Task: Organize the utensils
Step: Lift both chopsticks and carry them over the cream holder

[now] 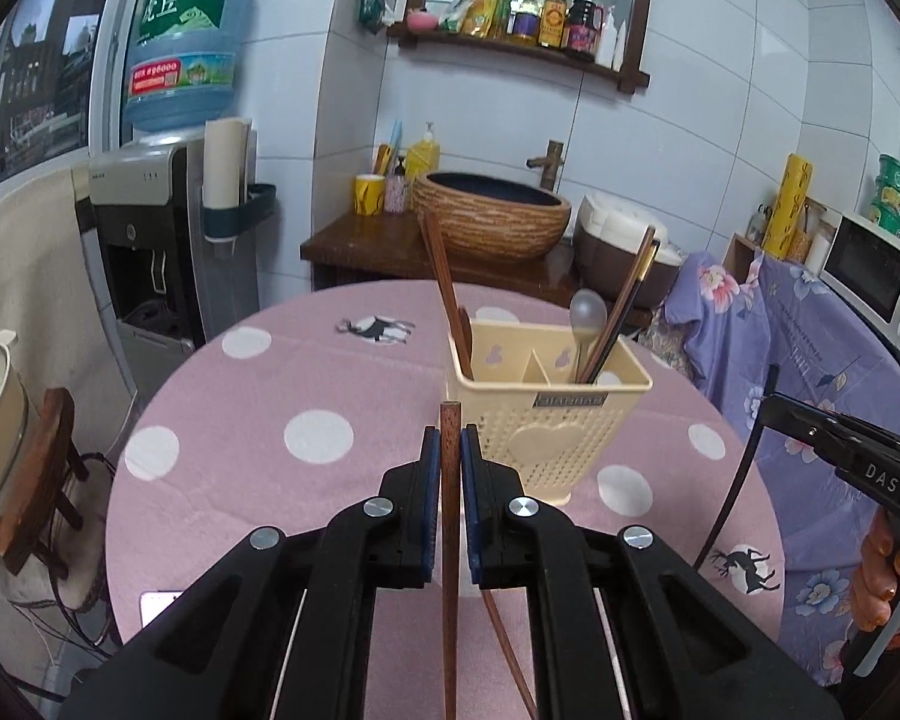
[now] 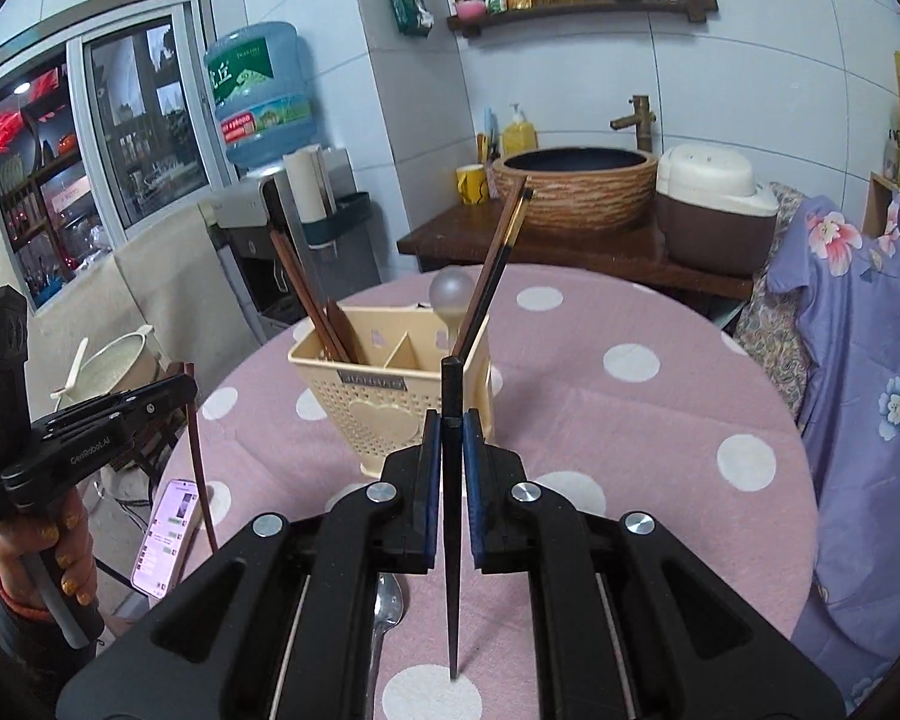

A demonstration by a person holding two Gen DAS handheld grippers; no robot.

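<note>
Over pink table (image 1: 258, 420), both grippers (image 1: 450, 450) (image 2: 450, 432) pinch upright chopsticks (image 1: 450, 480) (image 2: 452, 480).

"DAS" on right hand-held gripper (image 1: 774, 402); "GenRoboAI" on left hand-held gripper (image 2: 192, 387)

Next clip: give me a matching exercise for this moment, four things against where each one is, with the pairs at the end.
Things:
1. brown chopstick
2. black chopstick
3. clear spoon
4. metal spoon

Places:
A. lying on the table under the right gripper
B. standing in the right part of the cream holder
C. clamped in the left gripper
D. clamped in the right gripper

Pairs: 1-C, 2-D, 3-B, 4-A
</note>
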